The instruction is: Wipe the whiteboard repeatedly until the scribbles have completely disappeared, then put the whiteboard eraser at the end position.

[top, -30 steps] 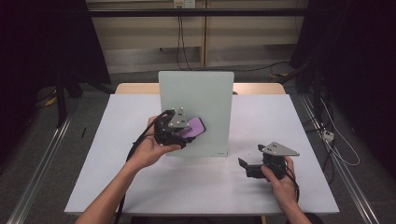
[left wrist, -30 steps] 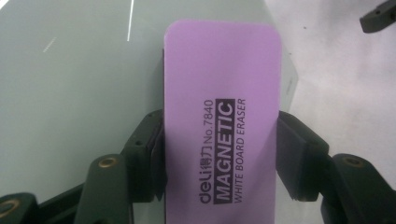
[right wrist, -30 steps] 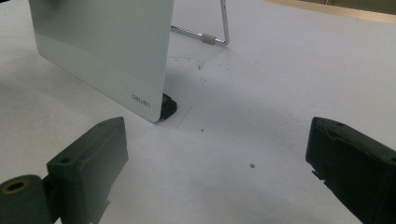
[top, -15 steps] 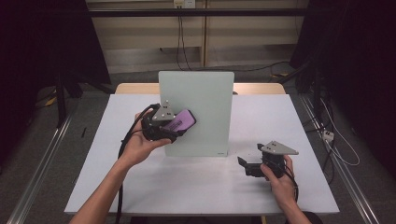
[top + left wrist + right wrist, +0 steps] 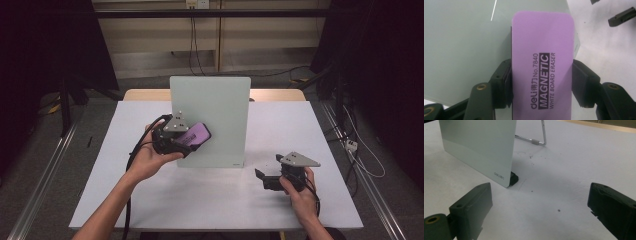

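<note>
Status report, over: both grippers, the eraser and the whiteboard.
Left gripper shut on purple eraser, at the whiteboard face. Right gripper open, empty, resting on table. Nothing in the way.

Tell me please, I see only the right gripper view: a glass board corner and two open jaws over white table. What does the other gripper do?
Observer: The left gripper is shut on a purple eraser, held at the front of the whiteboard.
Operator: Is something printed on it?
Observer: Yes, "MAGNETIC WHITE BOARD ERASER", readable in the left gripper view.
Operator: And where is my gripper?
Observer: The right gripper rests low over the table, right of the board, jaws apart.
</note>
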Action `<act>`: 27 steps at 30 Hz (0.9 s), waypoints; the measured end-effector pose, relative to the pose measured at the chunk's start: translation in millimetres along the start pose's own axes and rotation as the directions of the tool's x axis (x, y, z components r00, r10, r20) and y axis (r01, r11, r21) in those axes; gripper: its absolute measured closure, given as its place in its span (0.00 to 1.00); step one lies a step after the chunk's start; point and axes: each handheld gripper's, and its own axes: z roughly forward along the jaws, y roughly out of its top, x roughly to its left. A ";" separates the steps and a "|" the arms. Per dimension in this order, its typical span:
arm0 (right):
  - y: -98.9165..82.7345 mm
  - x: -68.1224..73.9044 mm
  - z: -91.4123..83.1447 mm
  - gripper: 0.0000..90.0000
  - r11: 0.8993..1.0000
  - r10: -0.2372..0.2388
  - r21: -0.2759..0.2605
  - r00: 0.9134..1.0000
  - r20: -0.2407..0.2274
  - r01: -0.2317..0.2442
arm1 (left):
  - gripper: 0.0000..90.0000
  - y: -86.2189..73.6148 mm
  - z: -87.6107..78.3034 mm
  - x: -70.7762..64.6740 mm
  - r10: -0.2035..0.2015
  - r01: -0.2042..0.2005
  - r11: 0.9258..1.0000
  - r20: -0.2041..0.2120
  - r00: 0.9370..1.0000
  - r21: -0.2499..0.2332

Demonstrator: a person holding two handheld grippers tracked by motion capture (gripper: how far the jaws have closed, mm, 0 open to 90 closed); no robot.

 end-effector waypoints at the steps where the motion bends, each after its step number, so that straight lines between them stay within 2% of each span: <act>1: 0.0 0.0 -0.1 0.06 1.000 0.002 0.001 1.000 0.001 -0.002 | 0.45 -0.4 0.2 -0.8 -0.001 0.001 1.000 -0.001 1.000 -0.001; 8: 0.3 0.9 0.7 0.06 1.000 -0.002 0.002 1.000 -0.002 0.002 | 0.45 -6.4 -0.3 -10.4 0.015 -0.015 0.999 0.006 1.000 0.030; 13: 0.3 1.3 0.9 0.06 1.000 -0.006 0.001 1.000 -0.002 0.006 | 0.45 -13.3 -0.2 -12.2 -0.010 0.010 0.999 0.017 1.000 0.046; 19: 0.5 0.3 0.2 0.06 1.000 -0.003 -0.003 1.000 -0.002 0.003 | 0.45 -18.5 -1.7 -12.9 -0.037 0.034 0.998 0.052 0.998 0.043; 21: 0.7 -0.3 1.0 0.06 1.000 0.004 0.000 1.000 0.003 -0.004 | 0.45 -19.5 -1.6 -13.8 -0.032 0.029 0.998 0.057 0.998 0.047; 27: 1.4 0.1 3.1 0.06 1.000 0.002 0.003 1.000 0.005 -0.002 | 0.45 -20.1 1.3 -19.4 -0.029 0.022 0.998 0.109 0.994 0.065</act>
